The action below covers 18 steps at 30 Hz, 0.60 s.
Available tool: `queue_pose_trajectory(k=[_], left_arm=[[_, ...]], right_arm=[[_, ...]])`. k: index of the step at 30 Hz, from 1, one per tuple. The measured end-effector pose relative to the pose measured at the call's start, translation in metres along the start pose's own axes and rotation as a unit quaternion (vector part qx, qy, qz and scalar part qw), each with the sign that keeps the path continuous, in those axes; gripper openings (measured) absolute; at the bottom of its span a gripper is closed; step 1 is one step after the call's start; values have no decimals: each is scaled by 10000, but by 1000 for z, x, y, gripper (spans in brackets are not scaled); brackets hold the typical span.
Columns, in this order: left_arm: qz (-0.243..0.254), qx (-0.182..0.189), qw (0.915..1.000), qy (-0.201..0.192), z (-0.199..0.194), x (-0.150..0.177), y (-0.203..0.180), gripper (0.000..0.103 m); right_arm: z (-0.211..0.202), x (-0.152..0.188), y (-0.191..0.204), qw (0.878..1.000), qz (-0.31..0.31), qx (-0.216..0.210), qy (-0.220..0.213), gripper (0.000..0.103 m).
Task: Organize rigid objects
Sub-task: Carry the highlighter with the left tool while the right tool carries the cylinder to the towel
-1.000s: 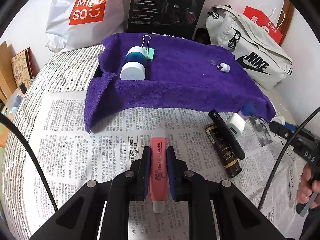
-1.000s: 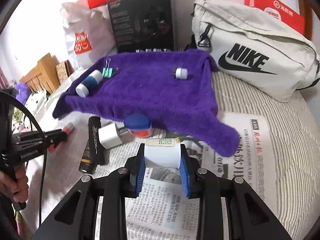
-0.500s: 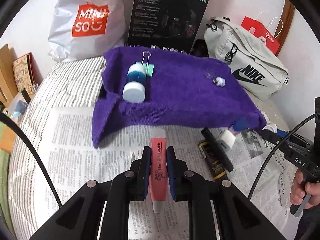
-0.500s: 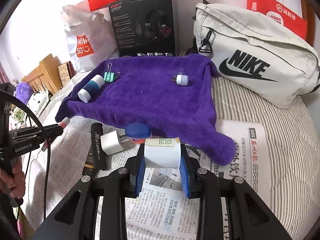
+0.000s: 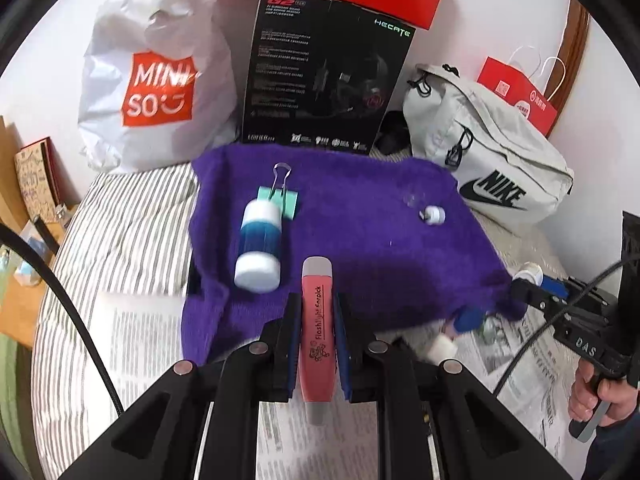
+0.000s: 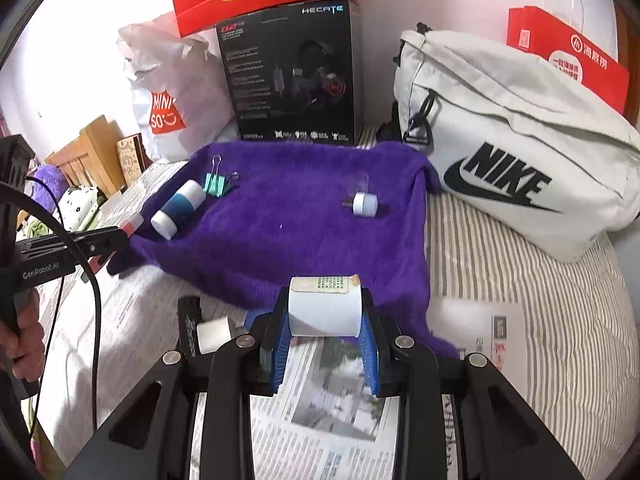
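Purple towel (image 6: 288, 216) and newspaper (image 6: 340, 412) cover the striped bed (image 6: 520, 272).

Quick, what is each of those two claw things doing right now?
Left gripper: closed on a pink tube.
Right gripper: closed on a white bottle.

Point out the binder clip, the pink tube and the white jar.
binder clip (image 6: 218, 186), right wrist view, on its green body.
pink tube (image 5: 318, 316), left wrist view, on its printed side.
white jar (image 6: 325, 312), right wrist view, on its side wall.
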<state>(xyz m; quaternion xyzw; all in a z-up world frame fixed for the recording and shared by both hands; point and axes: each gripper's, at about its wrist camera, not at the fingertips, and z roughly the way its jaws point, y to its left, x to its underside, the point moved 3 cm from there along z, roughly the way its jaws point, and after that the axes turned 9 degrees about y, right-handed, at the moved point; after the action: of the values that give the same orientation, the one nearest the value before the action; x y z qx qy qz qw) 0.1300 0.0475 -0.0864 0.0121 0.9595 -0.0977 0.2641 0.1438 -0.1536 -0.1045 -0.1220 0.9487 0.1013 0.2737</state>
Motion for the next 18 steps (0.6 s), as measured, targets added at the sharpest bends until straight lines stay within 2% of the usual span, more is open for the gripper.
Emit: queue_pose_trajectory(k=[11,18], left_arm=[[-67,14,9998,211,43,-40,6,15],[-134,-43,9988,465,78,-44,9,15]], right_arm=[[7,-12,-7,10000,56,8,-20,31],[15,-18,-10,10000,66,2,4,31]])
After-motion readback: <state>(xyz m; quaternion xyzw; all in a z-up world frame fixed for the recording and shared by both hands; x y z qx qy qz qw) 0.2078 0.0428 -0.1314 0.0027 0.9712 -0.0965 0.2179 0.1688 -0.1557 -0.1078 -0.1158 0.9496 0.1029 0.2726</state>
